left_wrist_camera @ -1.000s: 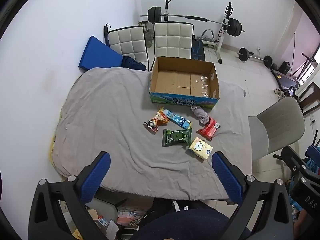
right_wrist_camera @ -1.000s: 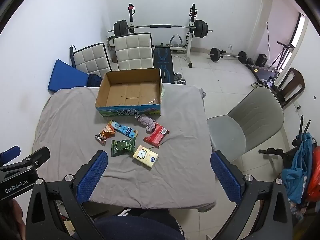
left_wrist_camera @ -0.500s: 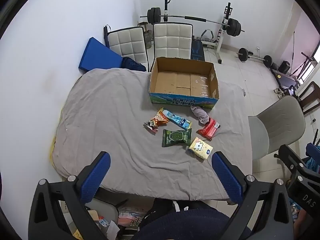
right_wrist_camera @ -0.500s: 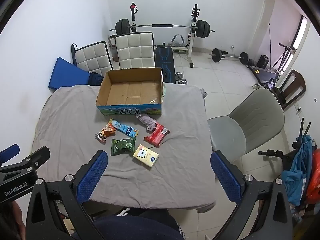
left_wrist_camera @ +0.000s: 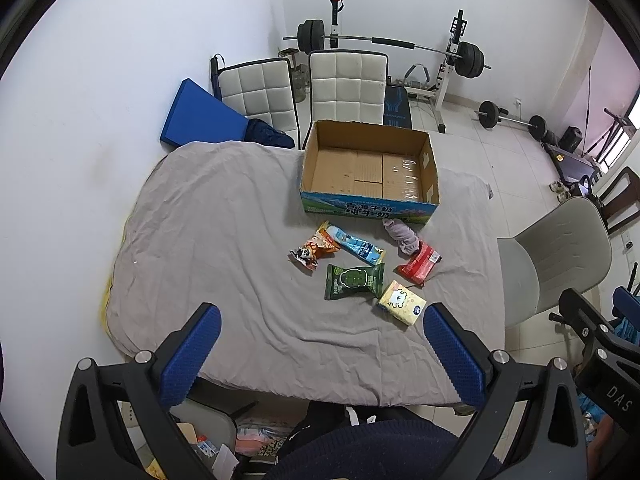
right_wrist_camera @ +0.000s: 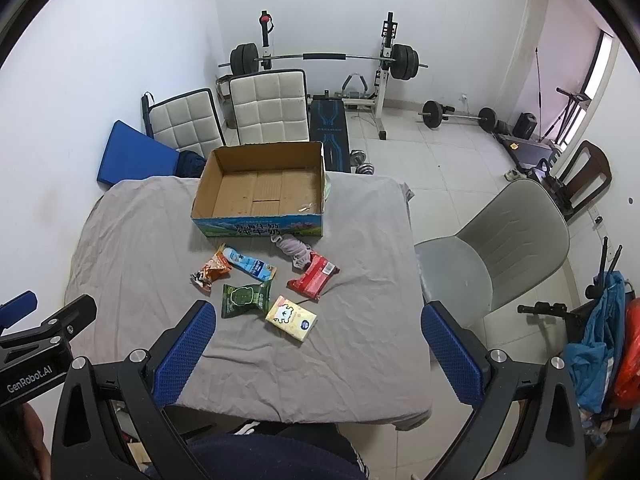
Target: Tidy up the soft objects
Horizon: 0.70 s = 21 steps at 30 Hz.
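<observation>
An empty open cardboard box (left_wrist_camera: 370,172) (right_wrist_camera: 262,196) stands at the far side of a grey-clothed table (left_wrist_camera: 208,240) (right_wrist_camera: 360,340). In front of it lie several soft items: an orange snack bag (left_wrist_camera: 314,249) (right_wrist_camera: 211,271), a light blue packet (left_wrist_camera: 358,246) (right_wrist_camera: 250,265), a green packet (left_wrist_camera: 354,280) (right_wrist_camera: 245,299), a yellow tissue pack (left_wrist_camera: 401,303) (right_wrist_camera: 291,317), a red packet (left_wrist_camera: 418,267) (right_wrist_camera: 314,277) and a grey sock (left_wrist_camera: 402,235) (right_wrist_camera: 296,250). My left gripper (left_wrist_camera: 320,356) and right gripper (right_wrist_camera: 316,354) are open and empty, held high above the near table edge.
A grey chair (left_wrist_camera: 560,252) (right_wrist_camera: 496,248) stands right of the table. Two white padded chairs (left_wrist_camera: 348,88) (right_wrist_camera: 268,106) and a blue mat (left_wrist_camera: 200,116) are behind it. A barbell rack (right_wrist_camera: 324,60) and weights fill the far floor.
Both views have shifted very slightly. The items and the box have not moved, and both grippers stay open.
</observation>
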Motion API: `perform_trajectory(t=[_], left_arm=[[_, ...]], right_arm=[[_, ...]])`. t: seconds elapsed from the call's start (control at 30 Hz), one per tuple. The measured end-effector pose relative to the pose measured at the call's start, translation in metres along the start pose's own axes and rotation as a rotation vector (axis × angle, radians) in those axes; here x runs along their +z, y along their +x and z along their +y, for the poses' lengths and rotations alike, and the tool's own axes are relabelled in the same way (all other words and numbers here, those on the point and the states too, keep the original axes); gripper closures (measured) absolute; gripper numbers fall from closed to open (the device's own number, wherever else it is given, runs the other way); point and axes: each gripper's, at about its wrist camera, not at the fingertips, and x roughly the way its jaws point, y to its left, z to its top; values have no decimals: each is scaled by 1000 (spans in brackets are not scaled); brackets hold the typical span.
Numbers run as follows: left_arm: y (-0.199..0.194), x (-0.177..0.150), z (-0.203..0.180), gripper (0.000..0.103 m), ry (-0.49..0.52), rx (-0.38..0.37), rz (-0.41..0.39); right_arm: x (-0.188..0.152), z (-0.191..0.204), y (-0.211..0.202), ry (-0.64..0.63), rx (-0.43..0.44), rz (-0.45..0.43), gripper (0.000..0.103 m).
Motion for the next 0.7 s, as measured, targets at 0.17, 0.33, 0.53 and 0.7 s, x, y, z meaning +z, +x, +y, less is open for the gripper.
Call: perform_trajectory(t=[0.17,0.33,0.53,0.7], left_arm=[[-1,1,0,0,-1,0,-1],[-2,0,-2,0,1,-1,-2],[-4,1,-7,0,11,12,-3],[-4,4,-13,0,29,19,0]], right_arm=[[0,-1,1,1,3,-1,0],[3,-1,1,2,3,-2,0],[2,-2,1,2,2,-3,0],[3,-4,4,4,-1,-2,0]])
